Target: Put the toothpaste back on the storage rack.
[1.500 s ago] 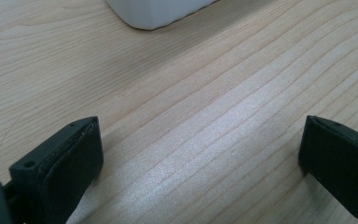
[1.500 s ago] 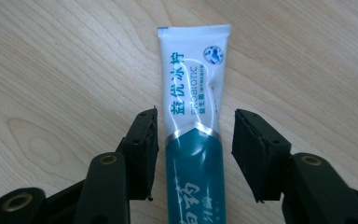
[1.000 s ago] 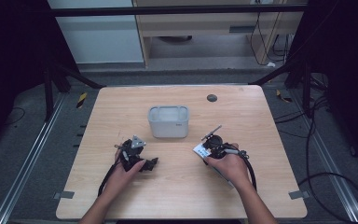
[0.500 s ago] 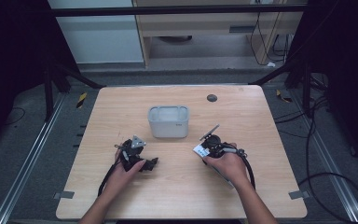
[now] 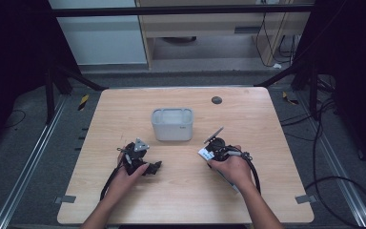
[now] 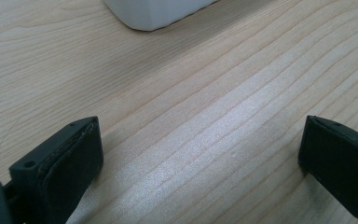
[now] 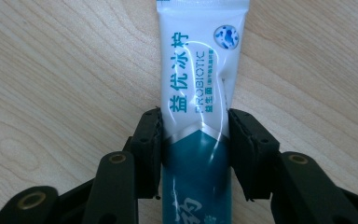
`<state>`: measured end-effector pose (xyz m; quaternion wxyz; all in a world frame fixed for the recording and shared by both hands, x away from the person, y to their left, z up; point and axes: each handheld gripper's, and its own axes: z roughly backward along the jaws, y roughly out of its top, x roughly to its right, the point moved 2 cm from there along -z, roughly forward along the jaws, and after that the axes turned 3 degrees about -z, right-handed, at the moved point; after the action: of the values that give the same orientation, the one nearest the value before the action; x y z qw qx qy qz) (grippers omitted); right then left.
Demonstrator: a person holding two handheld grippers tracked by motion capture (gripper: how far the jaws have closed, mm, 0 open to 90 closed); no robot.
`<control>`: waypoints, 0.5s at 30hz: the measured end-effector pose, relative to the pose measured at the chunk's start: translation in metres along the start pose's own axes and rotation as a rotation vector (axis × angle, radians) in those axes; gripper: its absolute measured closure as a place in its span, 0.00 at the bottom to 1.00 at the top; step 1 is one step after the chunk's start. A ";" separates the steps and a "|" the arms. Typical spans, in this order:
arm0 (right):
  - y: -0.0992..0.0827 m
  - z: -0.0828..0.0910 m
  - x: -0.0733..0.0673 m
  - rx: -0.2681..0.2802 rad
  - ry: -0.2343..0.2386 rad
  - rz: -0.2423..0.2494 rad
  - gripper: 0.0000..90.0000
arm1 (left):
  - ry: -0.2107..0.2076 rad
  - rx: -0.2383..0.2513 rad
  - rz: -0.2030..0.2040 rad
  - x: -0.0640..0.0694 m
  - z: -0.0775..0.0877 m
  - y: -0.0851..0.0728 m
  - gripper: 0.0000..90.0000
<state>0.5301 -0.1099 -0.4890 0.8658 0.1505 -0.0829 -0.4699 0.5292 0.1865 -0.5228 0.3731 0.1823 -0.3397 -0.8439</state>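
My right gripper (image 7: 195, 151) is shut on a white and teal toothpaste tube (image 7: 200, 74), which lies flat on the wooden table (image 7: 51, 70) with its crimped end pointing away. In the high view the right gripper (image 5: 210, 153) sits right of centre, with the tube's white end (image 5: 203, 153) sticking out to its left. My left gripper (image 6: 200, 154) is open just above bare wood, nothing between its jaws. In the high view the left gripper (image 5: 140, 155) is left of centre, held in a hand.
A pale grey rectangular container (image 5: 172, 124) stands mid-table between and just beyond the two grippers; its near corner (image 6: 154, 11) shows in the left gripper view. A small dark round disc (image 5: 216, 100) lies near the table's far edge. Black cables trail from both grippers.
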 end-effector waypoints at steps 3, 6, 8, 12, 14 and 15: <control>0.000 0.000 -0.001 -0.003 -0.006 0.003 0.65 | 0.000 0.000 0.000 0.000 0.000 0.000 0.00; 0.000 0.001 -0.002 -0.003 -0.024 0.026 0.67 | 0.000 0.000 0.000 0.000 0.000 0.000 0.00; 0.001 0.001 -0.004 -0.003 -0.034 0.035 0.69 | 0.000 0.000 0.000 0.000 0.000 0.000 0.00; 0.001 0.002 -0.004 0.000 -0.038 0.033 0.72 | 0.000 0.000 0.000 0.000 0.000 0.000 0.00; 0.001 0.002 -0.003 0.000 -0.036 0.041 0.74 | 0.000 0.000 0.000 0.000 0.000 0.000 0.00; 0.001 0.003 -0.002 0.001 -0.033 0.034 0.75 | 0.000 0.000 -0.001 0.000 0.000 0.000 0.00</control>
<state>0.5286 -0.1080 -0.4863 0.8723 0.1416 -0.0998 -0.4573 0.5293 0.1865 -0.5228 0.3726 0.1824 -0.3398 -0.8441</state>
